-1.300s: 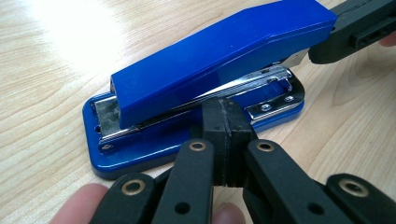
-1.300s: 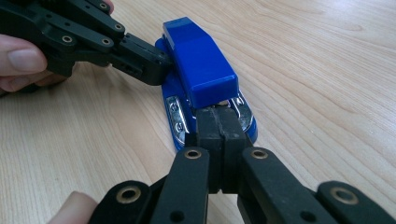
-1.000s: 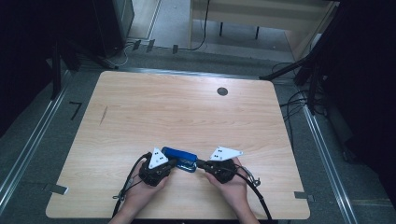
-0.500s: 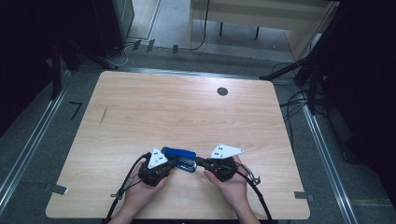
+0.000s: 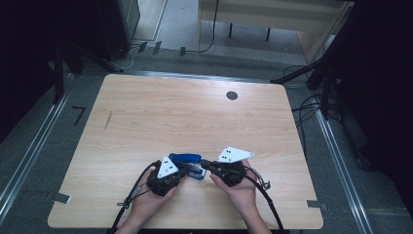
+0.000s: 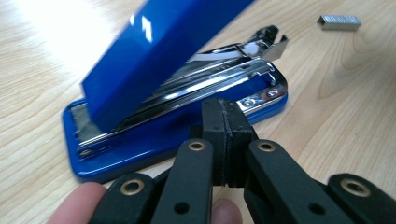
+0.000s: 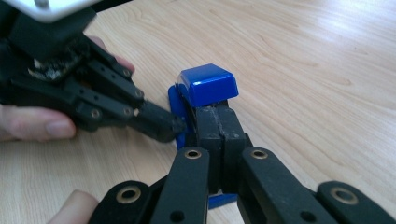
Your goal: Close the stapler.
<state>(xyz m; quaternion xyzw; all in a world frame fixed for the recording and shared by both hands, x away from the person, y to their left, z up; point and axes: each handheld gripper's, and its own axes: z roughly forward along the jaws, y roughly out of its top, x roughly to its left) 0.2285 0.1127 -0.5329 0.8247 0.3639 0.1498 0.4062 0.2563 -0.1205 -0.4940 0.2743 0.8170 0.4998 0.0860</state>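
Observation:
A blue stapler (image 5: 185,163) lies near the table's front edge with its blue top (image 6: 154,51) swung up and the chrome staple channel (image 6: 224,70) bared. My left gripper (image 5: 183,171) is shut, pads together with nothing between them, and its tip (image 6: 226,133) rests against the side of the blue base (image 6: 116,154). My right gripper (image 5: 202,165) is shut too and lies over the stapler's end, its tip (image 7: 217,126) just under the blue top (image 7: 208,85). The left gripper (image 7: 163,125) meets the stapler from the left there. A strip of staples (image 6: 338,20) lies beyond the stapler.
The wooden table (image 5: 195,117) has a black round grommet (image 5: 232,95) near its far edge and a dark streak (image 5: 108,120) at the left. Cables (image 5: 263,195) trail from both grippers toward the front edge. Dark stands and cables lie on the floor around the table.

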